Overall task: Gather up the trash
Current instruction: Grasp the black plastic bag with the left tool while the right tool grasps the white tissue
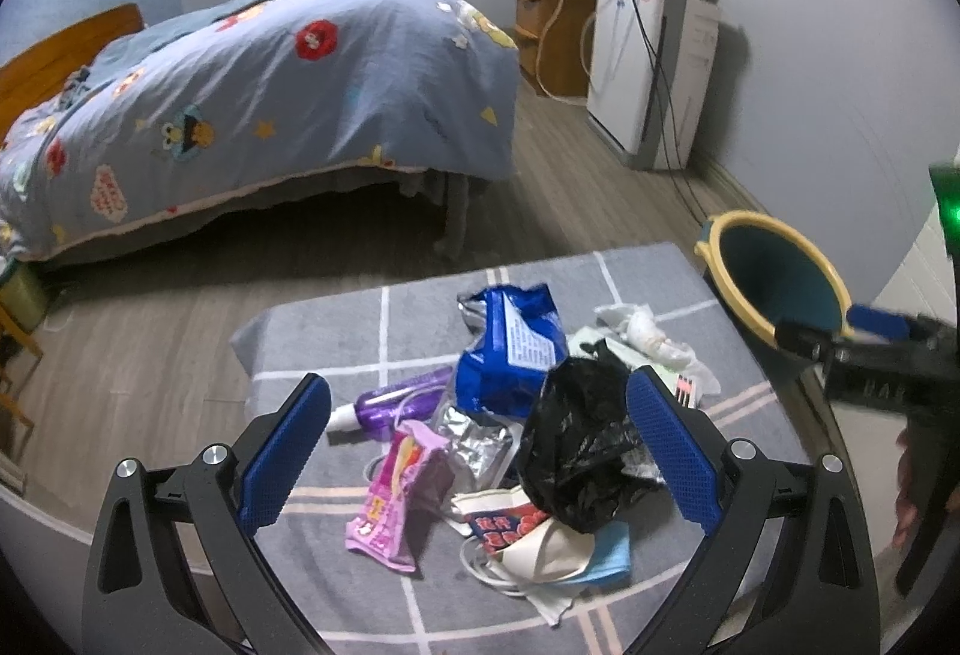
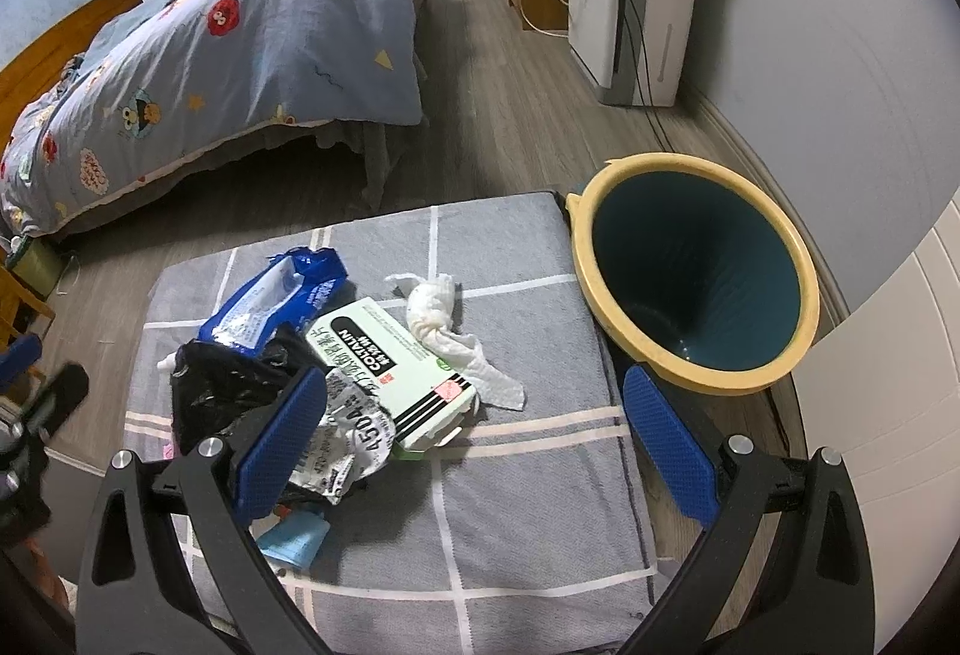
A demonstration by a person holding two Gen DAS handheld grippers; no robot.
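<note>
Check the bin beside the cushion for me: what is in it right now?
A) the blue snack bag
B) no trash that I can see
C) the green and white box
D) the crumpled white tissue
B: in the right wrist view the bin shows only its bare dark inside, while the blue snack bag, the white tissue and the green and white box all lie on the grey cushion.

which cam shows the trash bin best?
Right wrist: the trash bin is close, its whole yellow rim and dark interior visible, nothing seen inside. Left wrist catches it small at the frame edge, its near rim hidden behind the right claw.
</note>
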